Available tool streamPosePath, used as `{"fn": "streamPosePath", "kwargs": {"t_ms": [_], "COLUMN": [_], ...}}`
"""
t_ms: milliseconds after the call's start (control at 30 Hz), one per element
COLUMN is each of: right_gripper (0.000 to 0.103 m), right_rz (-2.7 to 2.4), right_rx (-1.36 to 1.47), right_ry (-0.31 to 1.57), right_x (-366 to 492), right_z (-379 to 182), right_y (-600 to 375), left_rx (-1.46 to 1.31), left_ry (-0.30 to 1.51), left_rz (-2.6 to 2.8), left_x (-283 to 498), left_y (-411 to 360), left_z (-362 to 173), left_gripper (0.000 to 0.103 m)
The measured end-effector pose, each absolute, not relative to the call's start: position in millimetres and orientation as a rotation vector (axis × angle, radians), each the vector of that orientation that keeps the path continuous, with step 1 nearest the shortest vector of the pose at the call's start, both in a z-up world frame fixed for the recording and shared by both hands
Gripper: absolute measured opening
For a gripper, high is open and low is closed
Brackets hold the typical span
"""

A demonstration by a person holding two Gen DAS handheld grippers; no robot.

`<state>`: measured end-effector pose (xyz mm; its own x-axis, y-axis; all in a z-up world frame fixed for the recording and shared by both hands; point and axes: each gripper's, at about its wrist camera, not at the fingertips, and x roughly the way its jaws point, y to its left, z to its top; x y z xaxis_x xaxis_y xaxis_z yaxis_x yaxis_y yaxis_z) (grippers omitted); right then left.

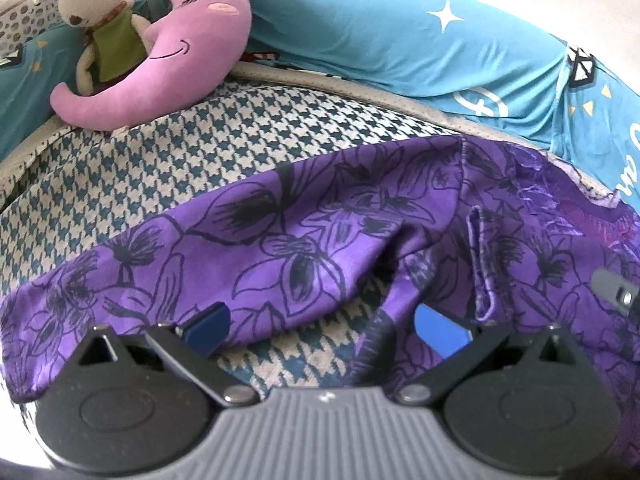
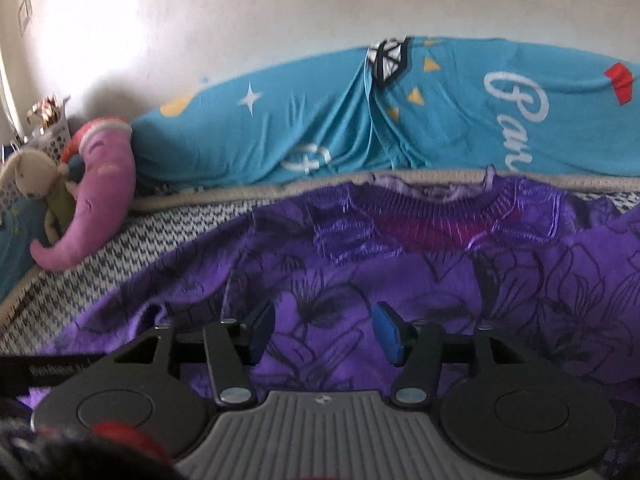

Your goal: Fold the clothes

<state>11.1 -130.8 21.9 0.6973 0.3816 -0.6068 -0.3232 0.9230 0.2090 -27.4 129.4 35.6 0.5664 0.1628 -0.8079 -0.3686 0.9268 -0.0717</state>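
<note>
Bed (image 1: 132,168), houndstooth cover; it carries everything you work on.
Teal bedding (image 2: 248,136), rolled along the far edge by the wall; clear of your garment.
Purple floral garment (image 1: 304,240), spread across the bed, neckline (image 2: 432,216) toward the wall; one sleeve lies loose and rumpled at your left, a raised fold exposing the cover beneath.
Pink elephant plush (image 1: 180,60) and rabbit toy (image 1: 88,4), far left corner, well apart.
Left gripper (image 1: 322,324); jaws apart, straddling the sleeve's lifted edge, nothing clamped.
Right gripper (image 2: 322,332); jaws apart, low over the torso, empty.
Hazards, as judged: you may pinch the cover along with the sleeve; a single-layer grab would drag the garment askew; the rumple could fold in as a crease.
</note>
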Motion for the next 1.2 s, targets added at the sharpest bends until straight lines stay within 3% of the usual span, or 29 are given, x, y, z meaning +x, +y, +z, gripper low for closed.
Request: {"fn": "streamPosePath", "kwargs": {"t_ms": [333,433,600,1200], "right_gripper": [0.059,0.069,0.073,0.08], "right_rz": [0.406,0.408,0.375,0.291], "right_rx": [-0.056,-0.147,-0.261,-0.064], "right_ry": [0.752,0.743,0.716,0.916], "right_x": [8,3,-7,-47], "right_z": [-11,-19,-23,8], "right_y": [-103,-91,-74,-82], "left_rx": [-0.28,-0.279,-0.255,-0.194], "left_ry": [0.947,0.946,1.01,0.944], "left_rz": [0.374,0.406,0.452,0.464], "left_x": [-30,-30,-23,-42], "left_y": [147,155,163,161], "left_z": [28,26,10,16], "left_gripper": [0.103,0.103,0.103,0.103]}}
